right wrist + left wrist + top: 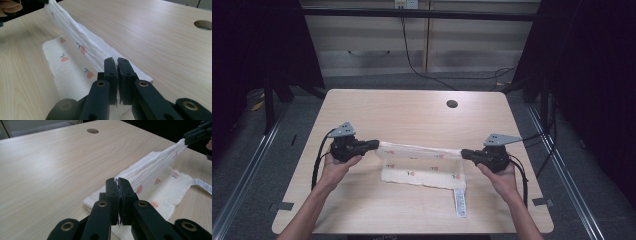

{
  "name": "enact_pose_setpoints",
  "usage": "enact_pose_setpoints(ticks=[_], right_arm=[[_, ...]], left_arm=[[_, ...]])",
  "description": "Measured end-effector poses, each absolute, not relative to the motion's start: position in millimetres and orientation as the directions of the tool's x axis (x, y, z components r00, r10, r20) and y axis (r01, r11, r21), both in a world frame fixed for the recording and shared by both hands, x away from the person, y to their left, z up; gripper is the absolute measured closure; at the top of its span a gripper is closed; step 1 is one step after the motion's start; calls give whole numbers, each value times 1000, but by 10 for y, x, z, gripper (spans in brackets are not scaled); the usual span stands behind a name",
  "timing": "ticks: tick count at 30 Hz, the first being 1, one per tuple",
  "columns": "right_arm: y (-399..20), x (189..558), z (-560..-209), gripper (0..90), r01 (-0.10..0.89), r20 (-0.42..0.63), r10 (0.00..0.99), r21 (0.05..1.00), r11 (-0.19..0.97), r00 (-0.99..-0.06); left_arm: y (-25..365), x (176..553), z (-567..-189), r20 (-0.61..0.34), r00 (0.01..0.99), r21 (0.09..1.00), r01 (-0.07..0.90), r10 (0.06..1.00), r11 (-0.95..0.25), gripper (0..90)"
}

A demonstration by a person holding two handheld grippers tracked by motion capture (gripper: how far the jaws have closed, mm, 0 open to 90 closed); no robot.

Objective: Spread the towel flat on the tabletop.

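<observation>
A white cloth [422, 162] printed with small orange fruit lies on the wooden table [412, 110], its far edge lifted and stretched between both grippers. My left gripper [373, 145] is shut on the cloth's left corner, and the fabric [150, 167] runs away from its jaws toward the other gripper. My right gripper [464, 153] is shut on the right corner; the raised band of cloth [75, 42] leads off from its jaws. The near part of the cloth rests flat on the table, and a white label strip [460, 201] trails from its front right corner.
A round cable hole [452, 104] sits in the table near the far right. Black cables [319, 155] trail from both grippers over the table's sides. Dark curtains stand left and right, and a pale wall with a hanging cable lies beyond.
</observation>
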State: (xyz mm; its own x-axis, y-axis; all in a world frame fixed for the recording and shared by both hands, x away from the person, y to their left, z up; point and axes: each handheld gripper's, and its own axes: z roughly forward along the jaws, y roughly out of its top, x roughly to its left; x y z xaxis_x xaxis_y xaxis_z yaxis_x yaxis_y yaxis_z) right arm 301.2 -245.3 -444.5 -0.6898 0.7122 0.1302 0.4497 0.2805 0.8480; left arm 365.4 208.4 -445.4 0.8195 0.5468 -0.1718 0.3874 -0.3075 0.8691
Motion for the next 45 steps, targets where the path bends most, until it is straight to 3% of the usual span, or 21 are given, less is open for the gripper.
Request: enact_pose_setpoints(ticks=[35,45], right_arm=[[-2443,2547,-4860,817,539,168,700,766,351,-694],[-2462,2450,-4839,806,534,173,695,772,345,-698]], left_arm=[[2082,3136,-4905,-186,866,799,408,464,-442,876],[2131,3049,-4924,-201,865,792,419,459,-444,819]])
